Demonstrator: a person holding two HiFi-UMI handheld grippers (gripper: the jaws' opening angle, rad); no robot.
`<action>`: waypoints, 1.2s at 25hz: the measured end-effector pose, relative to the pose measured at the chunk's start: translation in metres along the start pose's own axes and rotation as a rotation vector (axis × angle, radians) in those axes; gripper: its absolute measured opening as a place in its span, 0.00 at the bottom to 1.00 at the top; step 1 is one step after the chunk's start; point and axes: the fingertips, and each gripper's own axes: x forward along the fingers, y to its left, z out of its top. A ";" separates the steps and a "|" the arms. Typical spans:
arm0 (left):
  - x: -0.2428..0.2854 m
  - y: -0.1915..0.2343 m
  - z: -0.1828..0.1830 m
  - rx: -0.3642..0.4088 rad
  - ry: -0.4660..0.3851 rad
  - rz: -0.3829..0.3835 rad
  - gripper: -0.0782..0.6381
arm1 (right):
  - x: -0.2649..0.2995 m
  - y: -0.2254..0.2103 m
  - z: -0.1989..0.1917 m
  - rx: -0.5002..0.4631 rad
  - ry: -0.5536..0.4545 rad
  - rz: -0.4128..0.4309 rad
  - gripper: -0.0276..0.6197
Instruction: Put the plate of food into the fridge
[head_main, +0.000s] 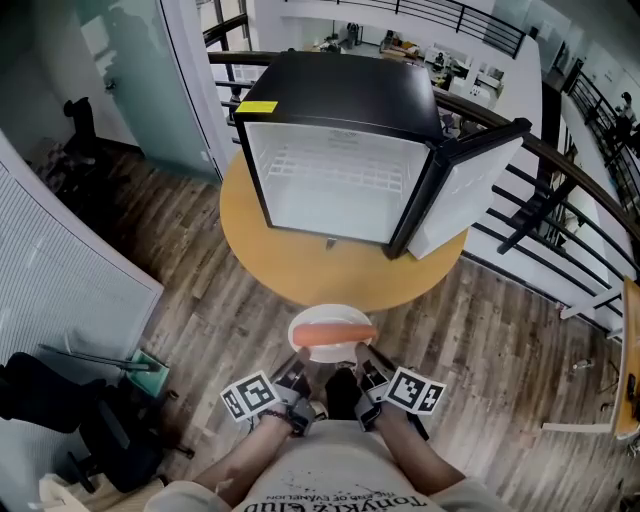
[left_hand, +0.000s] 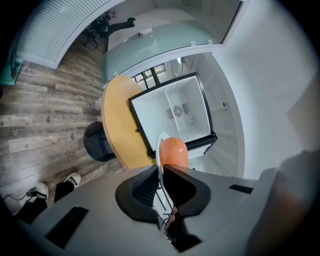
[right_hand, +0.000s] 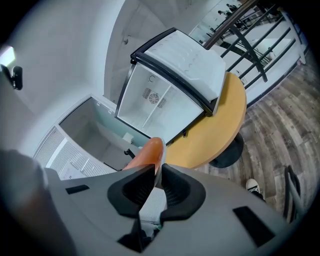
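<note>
A white plate (head_main: 318, 348) carrying an orange sausage (head_main: 335, 334) hangs in the air in front of the round table (head_main: 300, 270). My left gripper (head_main: 303, 372) is shut on the plate's near rim from the left and my right gripper (head_main: 360, 368) is shut on it from the right. In the left gripper view the plate edge (left_hand: 161, 150) and sausage (left_hand: 173, 152) stand between the pads; the right gripper view shows the sausage (right_hand: 148, 152) against the plate rim (right_hand: 161, 161). The black mini fridge (head_main: 340, 150) stands on the table, its door (head_main: 465, 190) swung open to the right and its white inside bare.
A black railing (head_main: 560, 170) curves behind and right of the table, with a drop beyond it. A white slatted panel (head_main: 60, 270) and black chair bases (head_main: 110, 420) stand at the left. Wooden floor (head_main: 200, 330) lies between me and the table.
</note>
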 end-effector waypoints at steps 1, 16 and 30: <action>0.008 -0.001 0.004 -0.008 0.001 0.001 0.17 | 0.005 -0.002 0.006 0.002 0.001 -0.001 0.14; 0.112 -0.023 0.067 -0.007 -0.045 0.035 0.17 | 0.085 -0.022 0.107 -0.008 0.060 0.029 0.14; 0.156 -0.032 0.085 -0.058 -0.086 0.038 0.17 | 0.116 -0.033 0.149 -0.010 0.098 0.053 0.14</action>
